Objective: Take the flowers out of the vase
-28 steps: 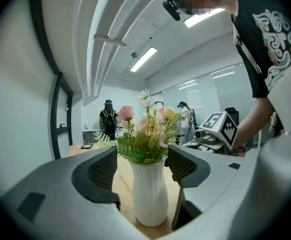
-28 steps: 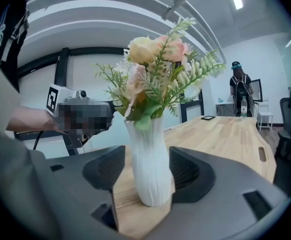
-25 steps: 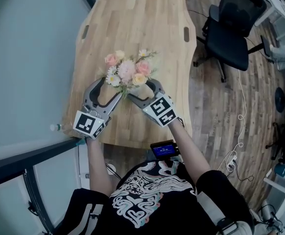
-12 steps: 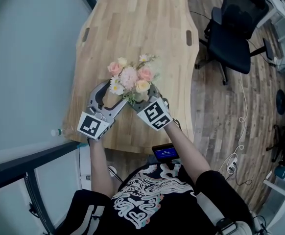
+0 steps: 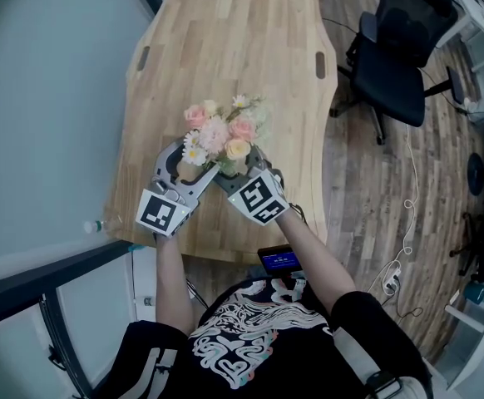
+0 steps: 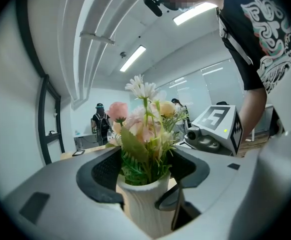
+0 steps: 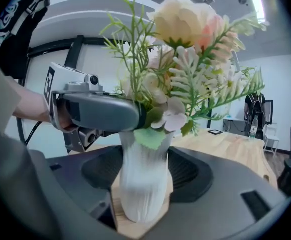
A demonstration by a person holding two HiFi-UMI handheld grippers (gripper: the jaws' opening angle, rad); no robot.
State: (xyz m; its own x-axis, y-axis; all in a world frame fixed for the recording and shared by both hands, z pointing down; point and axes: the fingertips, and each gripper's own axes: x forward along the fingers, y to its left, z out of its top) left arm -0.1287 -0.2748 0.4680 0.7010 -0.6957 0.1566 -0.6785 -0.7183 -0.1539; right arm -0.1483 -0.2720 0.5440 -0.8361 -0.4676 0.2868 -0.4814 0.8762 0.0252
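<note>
A bouquet of pink, cream and white flowers [image 5: 219,133] stands in a white ribbed vase [image 7: 141,184] on the wooden table [image 5: 225,40], near its front edge. In the head view the blooms hide the vase. My left gripper [image 5: 210,169] comes in from the left, and its jaws press the vase's rim [image 6: 144,188] just below the green leaves [image 6: 135,149]. My right gripper [image 5: 235,171] comes from the right, with its jaws lower down, closed against the vase's body. The left gripper's finger [image 7: 98,113] crosses the vase's neck.
A black office chair [image 5: 396,48] stands on the wood floor right of the table. A small bottle [image 5: 92,224] lies off the table's left corner. A cable [image 5: 408,181] trails on the floor. People stand far off across the room [image 6: 100,124].
The right gripper has moved left and in around the vase. The left gripper has shifted slightly right, and the bouquet sits a little nearer to me in the view.
</note>
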